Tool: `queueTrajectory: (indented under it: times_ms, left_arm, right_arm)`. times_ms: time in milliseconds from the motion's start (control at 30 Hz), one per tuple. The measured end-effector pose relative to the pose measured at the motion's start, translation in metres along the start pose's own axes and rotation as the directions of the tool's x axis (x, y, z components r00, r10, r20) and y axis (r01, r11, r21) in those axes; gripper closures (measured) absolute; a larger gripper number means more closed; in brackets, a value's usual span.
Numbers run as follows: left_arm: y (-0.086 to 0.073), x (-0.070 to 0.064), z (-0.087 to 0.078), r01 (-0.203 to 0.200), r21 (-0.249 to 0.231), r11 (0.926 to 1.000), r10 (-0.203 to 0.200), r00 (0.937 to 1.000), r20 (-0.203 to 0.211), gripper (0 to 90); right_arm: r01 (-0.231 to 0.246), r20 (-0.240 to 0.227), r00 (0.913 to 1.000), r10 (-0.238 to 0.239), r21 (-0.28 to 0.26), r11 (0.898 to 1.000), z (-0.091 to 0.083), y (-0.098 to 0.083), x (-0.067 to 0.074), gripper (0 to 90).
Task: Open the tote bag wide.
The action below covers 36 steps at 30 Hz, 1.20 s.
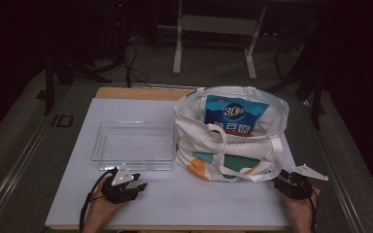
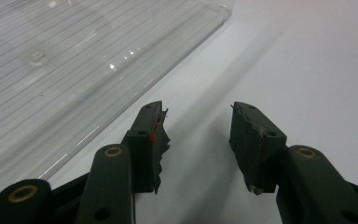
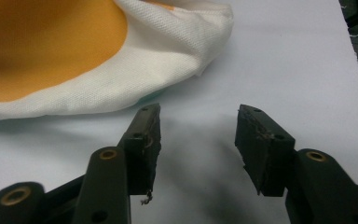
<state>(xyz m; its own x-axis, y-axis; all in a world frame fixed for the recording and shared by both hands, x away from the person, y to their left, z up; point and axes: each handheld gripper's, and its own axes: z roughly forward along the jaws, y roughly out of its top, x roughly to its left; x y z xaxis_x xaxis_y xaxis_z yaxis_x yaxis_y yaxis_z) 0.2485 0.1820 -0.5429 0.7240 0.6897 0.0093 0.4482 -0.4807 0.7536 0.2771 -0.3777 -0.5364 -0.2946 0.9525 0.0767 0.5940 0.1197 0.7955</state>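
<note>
- Left gripper (image 1: 135, 185) — jaws apart, holding nothing, at 6 o'clock of one clear tray (image 1: 133, 145).
- Right gripper (image 1: 282, 180) — released, bare sheet between jaws, at 4 o'clock of one tote bag (image 1: 233, 141).

In the high view the person's left hand (image 1: 102, 206) comes in at the lower left of the frame, holding the black two-jaw left tool (image 1: 135, 186) low with its grey three-cornered plate on top and its jaws pointing toward the right. The right hand (image 1: 302, 206) enters at the lower right, its black right tool (image 1: 280, 180) pointing up and left. In each gripper view the two jaws stand apart with nothing between them.
</note>
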Motion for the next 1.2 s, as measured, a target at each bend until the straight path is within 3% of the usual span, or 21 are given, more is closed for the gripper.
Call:
queueTrajectory:
  times_ms: [100, 333, 533, 633, 867, 1200]
  left_arm:
    - [0.000, 0.001, 0.000, 0.007, 0.003, 1.0000, -0.007, 1.0000, 0.002, 55.0]
    - [0.000, 0.000, 0.000, 0.001, 0.001, 1.0000, -0.001, 1.0000, 0.002, 56.7]
    - [0.002, -0.005, -0.003, -0.035, 0.011, 0.9993, 0.034, 0.9993, 0.013, 59.5]
    - [0.006, -0.009, -0.008, -0.057, -0.002, 0.9984, 0.057, 0.9978, 0.034, 60.9]
    - [0.019, -0.017, -0.015, -0.095, -0.031, 0.9950, 0.097, 0.9922, 0.078, 61.3]
    - [0.049, -0.018, -0.031, -0.099, -0.124, 0.9873, 0.115, 0.9851, 0.128, 61.8]
  right_arm:
    - [-0.008, 0.003, 1.0000, 0.008, -0.003, 1.000, -0.001, 0.000, 0.000, 50.8]
    - [0.022, 0.006, 0.9997, -0.022, -0.001, 1.000, 0.000, 0.001, 0.002, 53.1]
    - [0.048, 0.003, 0.9988, -0.048, 0.005, 0.999, -0.002, 0.002, 0.005, 58.3]
    - [0.075, 0.006, 0.9972, -0.075, 0.009, 0.997, -0.003, 0.005, 0.006, 60.1]
    - [0.082, -0.008, 0.9966, -0.082, -0.022, 0.996, -0.013, 0.016, 0.004, 64.5]
    - [0.095, -0.026, 0.9949, -0.097, -0.081, 0.992, -0.021, 0.033, -0.001, 70.3]
